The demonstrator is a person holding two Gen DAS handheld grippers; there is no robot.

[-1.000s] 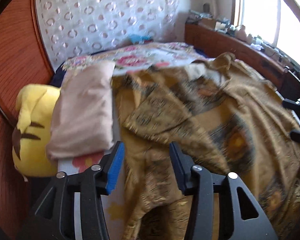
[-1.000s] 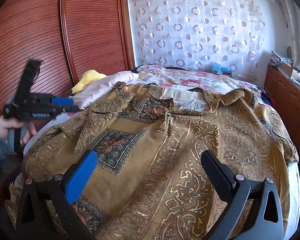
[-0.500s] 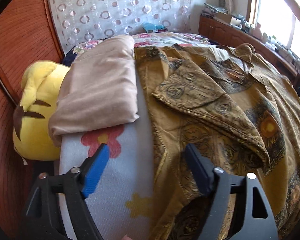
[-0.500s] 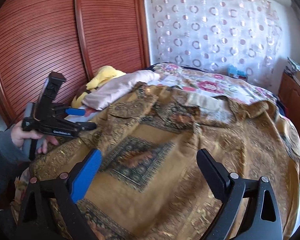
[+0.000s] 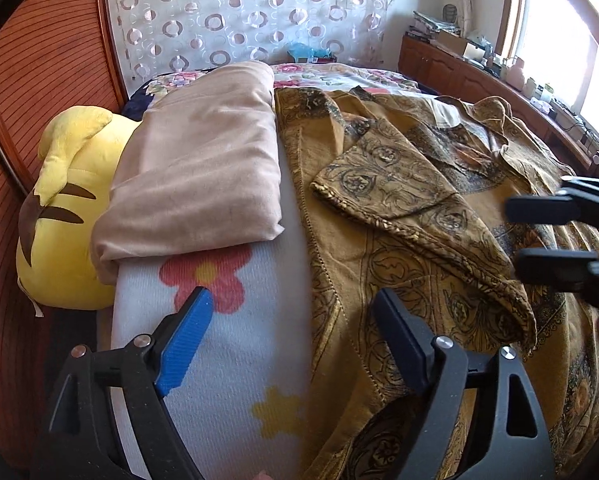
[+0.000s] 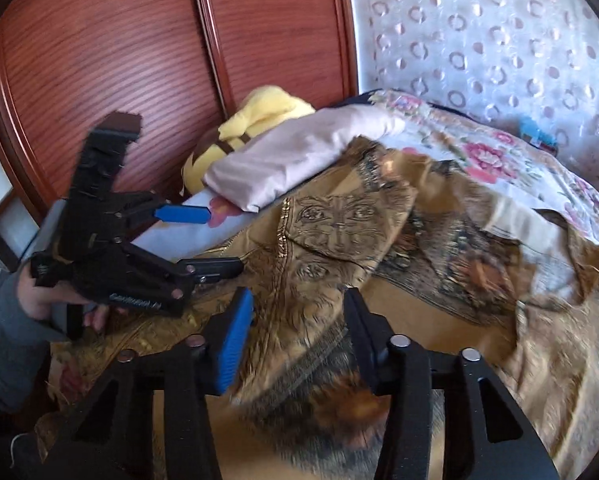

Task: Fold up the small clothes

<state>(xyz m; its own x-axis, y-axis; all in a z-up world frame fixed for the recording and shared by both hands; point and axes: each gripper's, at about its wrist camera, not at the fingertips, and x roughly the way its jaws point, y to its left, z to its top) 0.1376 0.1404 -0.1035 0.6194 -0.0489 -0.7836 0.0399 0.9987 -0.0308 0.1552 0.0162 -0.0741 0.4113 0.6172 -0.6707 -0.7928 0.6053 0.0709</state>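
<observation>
Patterned gold-brown shirt (image 5: pixel 411 240) spread flat on bed (image 5: pixel 227 344), sleeve folded across front, left side seam along flowered blanket.

Left gripper (image 5: pixel 289 334): jaws spread wide, just been opening, straddling shirt's edge, nothing pinched.

Right gripper (image 6: pixel 295 332): jaws just been closing, half-closed above blurred shirt cloth; grip not evident.

Likely step: take hem side for next fold.

Advice: lower left jaws onto seam edge only, avoid catching blanket; grab both layers; match hands' height before lifting; keep clear of beige pillow (image 5: pixel 203 168).

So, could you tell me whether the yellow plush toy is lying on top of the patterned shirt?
No, the yellow plush toy sits off the bed's edge beside the beige pillow, apart from the patterned shirt.
</observation>
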